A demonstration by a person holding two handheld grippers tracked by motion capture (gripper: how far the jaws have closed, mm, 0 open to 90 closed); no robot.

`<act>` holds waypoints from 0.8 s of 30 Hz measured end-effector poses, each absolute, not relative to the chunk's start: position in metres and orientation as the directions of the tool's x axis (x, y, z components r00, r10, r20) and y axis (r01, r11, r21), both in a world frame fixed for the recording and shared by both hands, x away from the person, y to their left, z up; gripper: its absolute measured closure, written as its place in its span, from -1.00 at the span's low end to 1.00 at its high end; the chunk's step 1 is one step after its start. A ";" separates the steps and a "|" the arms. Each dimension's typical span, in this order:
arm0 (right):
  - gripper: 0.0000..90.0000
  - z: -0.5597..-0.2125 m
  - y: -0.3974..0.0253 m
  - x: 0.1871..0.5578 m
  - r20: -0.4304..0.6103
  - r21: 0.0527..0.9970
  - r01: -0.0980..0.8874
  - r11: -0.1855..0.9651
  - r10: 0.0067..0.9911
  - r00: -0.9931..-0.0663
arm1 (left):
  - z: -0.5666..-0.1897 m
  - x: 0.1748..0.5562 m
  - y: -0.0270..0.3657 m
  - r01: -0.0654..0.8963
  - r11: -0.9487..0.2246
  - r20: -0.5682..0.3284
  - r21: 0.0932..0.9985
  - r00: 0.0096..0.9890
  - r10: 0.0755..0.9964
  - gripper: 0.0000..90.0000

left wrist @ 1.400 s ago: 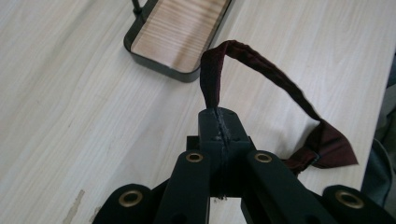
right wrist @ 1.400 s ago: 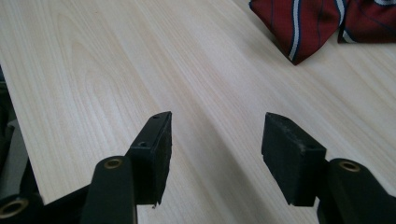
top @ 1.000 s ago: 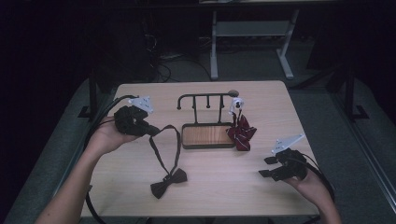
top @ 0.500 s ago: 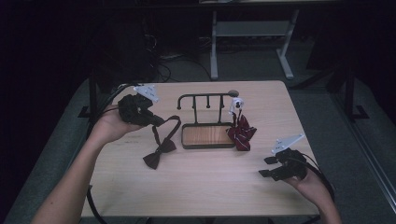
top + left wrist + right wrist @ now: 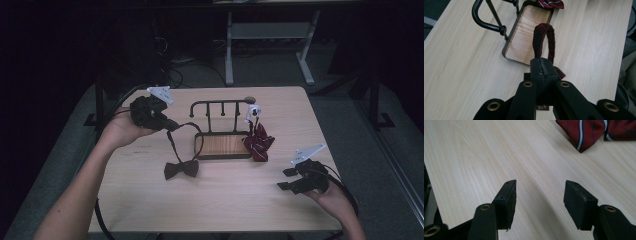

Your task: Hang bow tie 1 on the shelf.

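table (image 5: 220, 200), left tool (image 5: 167, 125) raised (strap (image 5: 543, 37) pinched)

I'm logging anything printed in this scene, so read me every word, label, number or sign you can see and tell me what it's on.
No readable text anywhere.
Small white tag on the black rack, above the striped bow tie: any marks are too small and blurred to read.
Dark bow tie, held by its strap in the left gripper: no visible label.
Right gripper: no visible markings.

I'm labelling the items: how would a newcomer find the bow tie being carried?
Start at the wooden-floored rack mid-table. Just left of it, a dark bow tie dangles by its strap from the left gripper. Unlike the striped red tie hanging right, it's plain.
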State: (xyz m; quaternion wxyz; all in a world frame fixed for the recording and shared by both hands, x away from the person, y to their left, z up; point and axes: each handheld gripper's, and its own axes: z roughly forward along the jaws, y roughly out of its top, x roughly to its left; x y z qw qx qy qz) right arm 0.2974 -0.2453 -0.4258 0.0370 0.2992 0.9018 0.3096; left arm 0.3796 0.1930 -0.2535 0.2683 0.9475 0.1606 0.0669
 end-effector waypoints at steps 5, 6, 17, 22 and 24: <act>-0.03 -0.426 -0.245 0.298 0.118 0.580 0.515 0.631 0.561 -0.819 | -0.252 0.382 0.194 0.276 -0.803 0.035 0.528 0.938 0.345 1.00; -0.03 -0.426 -0.245 0.298 0.119 0.580 0.515 0.631 0.560 -0.820 | -0.252 0.382 0.195 0.274 -0.803 0.036 0.529 0.938 0.344 1.00; -0.01 -0.425 -0.246 0.297 0.122 0.579 0.520 0.628 0.564 -0.817 | -0.247 0.384 0.194 0.270 -0.804 0.044 0.529 0.938 0.344 1.00; -0.01 -0.424 -0.246 0.297 0.115 0.579 0.513 0.634 0.559 -0.821 | -0.245 0.385 0.193 0.269 -0.805 0.044 0.529 0.939 0.342 1.00; -0.01 -0.424 -0.246 0.297 0.116 0.580 0.513 0.633 0.559 -0.821 | -0.244 0.386 0.193 0.268 -0.807 0.044 0.526 0.939 0.340 1.00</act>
